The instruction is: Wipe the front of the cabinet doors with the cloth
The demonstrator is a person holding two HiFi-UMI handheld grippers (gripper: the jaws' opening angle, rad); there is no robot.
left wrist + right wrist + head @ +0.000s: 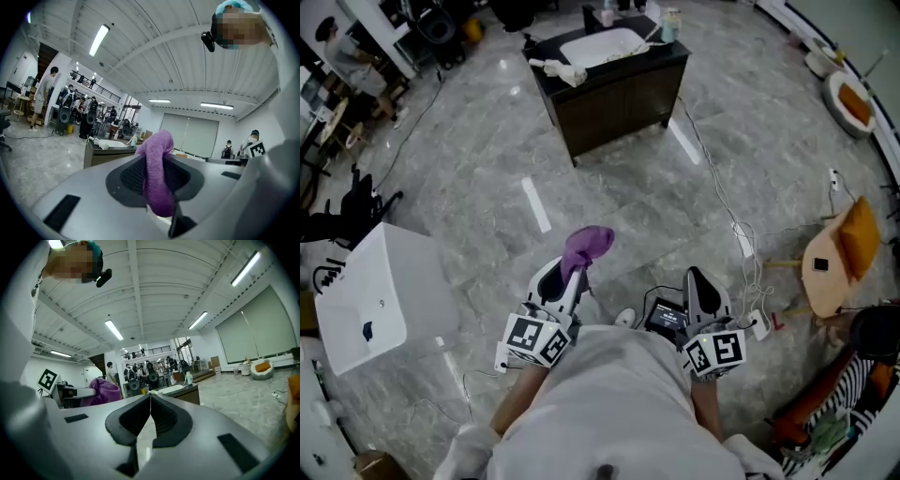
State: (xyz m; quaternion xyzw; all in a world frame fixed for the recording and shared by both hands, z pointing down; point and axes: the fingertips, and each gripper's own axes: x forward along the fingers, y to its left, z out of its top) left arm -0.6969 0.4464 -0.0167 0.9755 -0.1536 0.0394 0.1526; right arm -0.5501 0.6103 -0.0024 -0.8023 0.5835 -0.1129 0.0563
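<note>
Your left gripper (568, 279) pinches the purple cloth (587, 244), your right gripper (697, 281) is pressed together on nothing — and the cabinet doors (623, 105) stand dead ahead, well apart across the floor, nearer your left.

A polished grey marble-patterned floor (619, 202) spreads through a large hall, crossed by white tape strips (535, 204) and thin trailing cables (720, 194). A dark wooden cabinet (619, 98) with a white basin stands free at the far end. A white boxy unit (389, 291) sits to the left, a round wooden seat with an orange cushion (839, 258) to the right. Long tube lights (99, 40) line the white beamed ceiling (136, 296); pale blinds cover wide windows (265, 329).
</note>
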